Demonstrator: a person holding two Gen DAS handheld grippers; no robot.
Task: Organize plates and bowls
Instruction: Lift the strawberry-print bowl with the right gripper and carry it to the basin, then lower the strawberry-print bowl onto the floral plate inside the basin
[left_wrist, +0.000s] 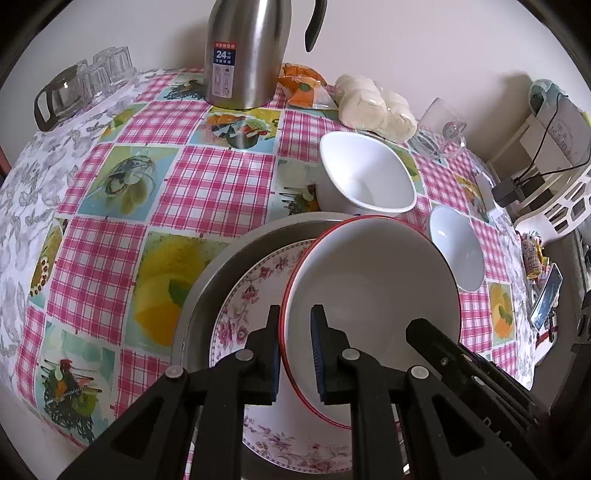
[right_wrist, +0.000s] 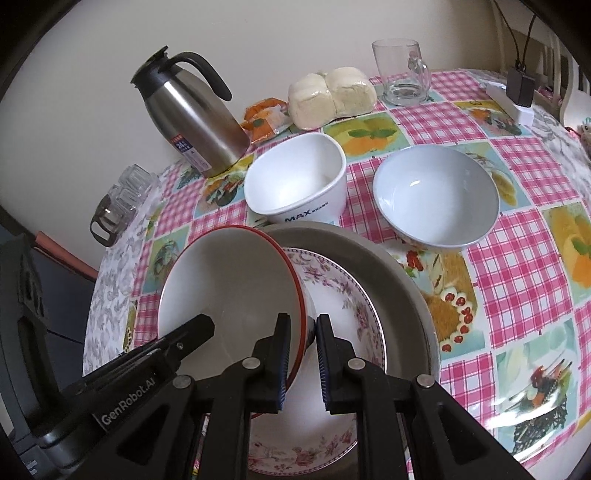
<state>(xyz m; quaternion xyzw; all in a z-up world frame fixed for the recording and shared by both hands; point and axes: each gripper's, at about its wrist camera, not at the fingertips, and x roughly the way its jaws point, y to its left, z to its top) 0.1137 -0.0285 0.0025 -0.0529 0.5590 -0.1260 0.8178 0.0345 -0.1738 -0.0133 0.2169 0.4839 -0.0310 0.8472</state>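
Note:
A red-rimmed white bowl (left_wrist: 373, 295) (right_wrist: 229, 284) is held tilted over a floral plate (left_wrist: 255, 295) (right_wrist: 343, 306), which lies in a grey metal dish (left_wrist: 229, 266) (right_wrist: 399, 280). My left gripper (left_wrist: 295, 350) straddles the bowl's left rim, one finger inside and one outside. My right gripper (right_wrist: 302, 354) straddles the opposite rim the same way. Each gripper shows in the other's view. A square white bowl (left_wrist: 365, 173) (right_wrist: 295, 181) and a round pale bowl (left_wrist: 458, 247) (right_wrist: 436, 195) stand on the checked tablecloth beyond.
A steel thermos jug (left_wrist: 247, 51) (right_wrist: 192, 122), a glass mug (left_wrist: 439, 129) (right_wrist: 402, 74), wrapped buns (left_wrist: 373, 107) (right_wrist: 332, 96), orange packets (left_wrist: 303, 88) and upturned glasses (left_wrist: 88, 81) line the wall side. A white rack (left_wrist: 554, 199) and a phone (left_wrist: 546, 299) sit at the right.

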